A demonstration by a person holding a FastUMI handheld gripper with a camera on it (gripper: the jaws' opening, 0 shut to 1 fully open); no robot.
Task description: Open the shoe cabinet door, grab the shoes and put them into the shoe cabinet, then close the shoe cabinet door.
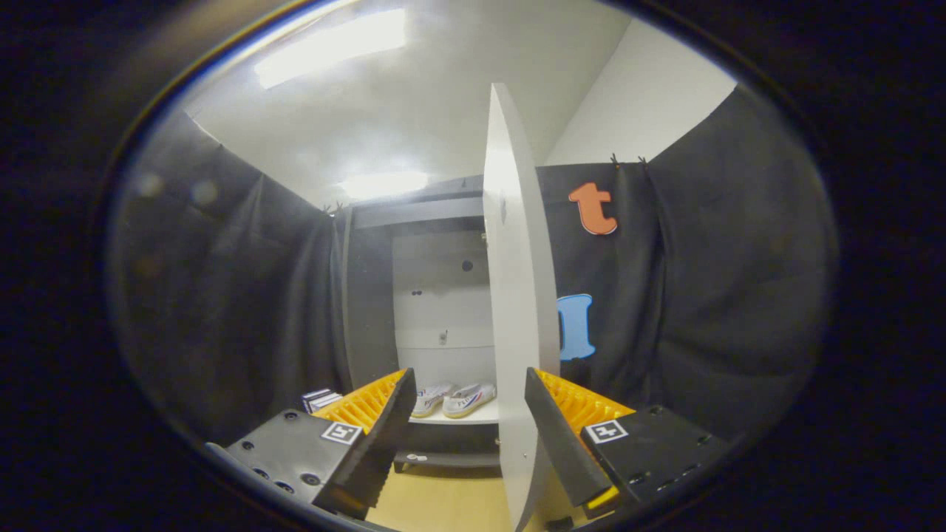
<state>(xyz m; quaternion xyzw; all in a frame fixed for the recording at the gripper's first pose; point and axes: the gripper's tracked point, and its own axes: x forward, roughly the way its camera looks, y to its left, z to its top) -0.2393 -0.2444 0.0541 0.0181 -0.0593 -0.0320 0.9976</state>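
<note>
Spread wide, the claw (467,414) holds nothing; its two fingers stand well apart with a clear gap between their tips. The shoe cabinet door (517,295) stands open and is seen nearly edge-on, a tall pale panel rising between the fingers but much closer to the right one. The door's lower part runs just beside the right fingertip; whether they touch cannot be told. Beyond the fingers, the shoe cabinet (436,295) shows its pale inner back wall and dark frame. A pair of white shoes (453,400) sits side by side on a light shelf (473,417) inside the cabinet, straight ahead through the gap between the fingers, and left of the door. Below the shelf a dark base rests on the wooden floor (443,502). A small striped box (321,400) lies just beyond the left finger, near the cabinet's left side.
</note>
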